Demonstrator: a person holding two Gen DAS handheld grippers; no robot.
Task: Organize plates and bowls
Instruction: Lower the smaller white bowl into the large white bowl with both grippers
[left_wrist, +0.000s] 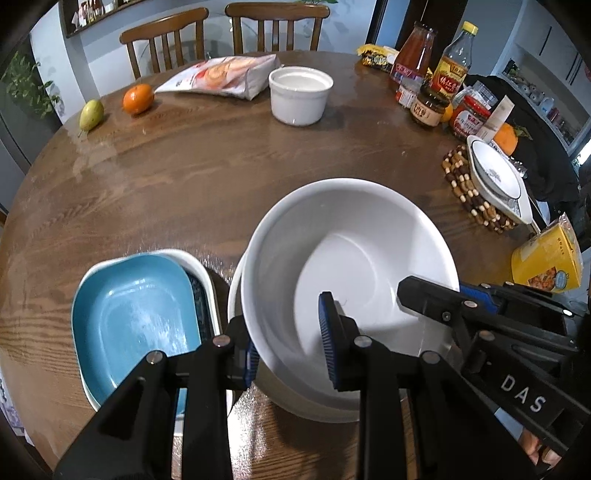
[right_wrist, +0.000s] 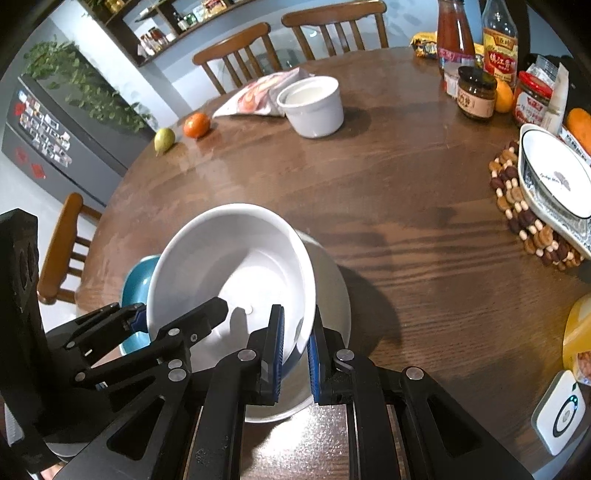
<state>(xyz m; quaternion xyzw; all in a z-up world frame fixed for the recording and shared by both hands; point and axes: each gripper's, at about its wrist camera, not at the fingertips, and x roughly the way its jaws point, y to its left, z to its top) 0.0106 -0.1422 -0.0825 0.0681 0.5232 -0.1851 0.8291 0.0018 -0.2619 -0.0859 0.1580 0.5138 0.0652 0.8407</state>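
A large white bowl (left_wrist: 351, 258) (right_wrist: 229, 258) hangs tilted just above a white dish (right_wrist: 332, 291) on the round wooden table (left_wrist: 166, 177). My left gripper (left_wrist: 288, 325) is shut on the bowl's near left rim, one blue pad inside and one outside. My right gripper (right_wrist: 295, 317) is shut on the bowl's right rim in the same way. Each gripper also shows in the other's view, the right gripper (left_wrist: 439, 291) and the left gripper (right_wrist: 181, 310). A blue dish (left_wrist: 133, 317) lies in a white rectangular dish (left_wrist: 205, 273) just left of the bowl.
At the far side stand a white pot (left_wrist: 299, 94), a snack bag (left_wrist: 225, 75), an orange (left_wrist: 137, 98) and a pear (left_wrist: 90, 114). Bottles and jars (left_wrist: 436, 74) crowd the back right. A patterned dish (left_wrist: 495, 173) rests on a beaded trivet (left_wrist: 461, 184); a yellow packet (left_wrist: 546, 258) lies near it.
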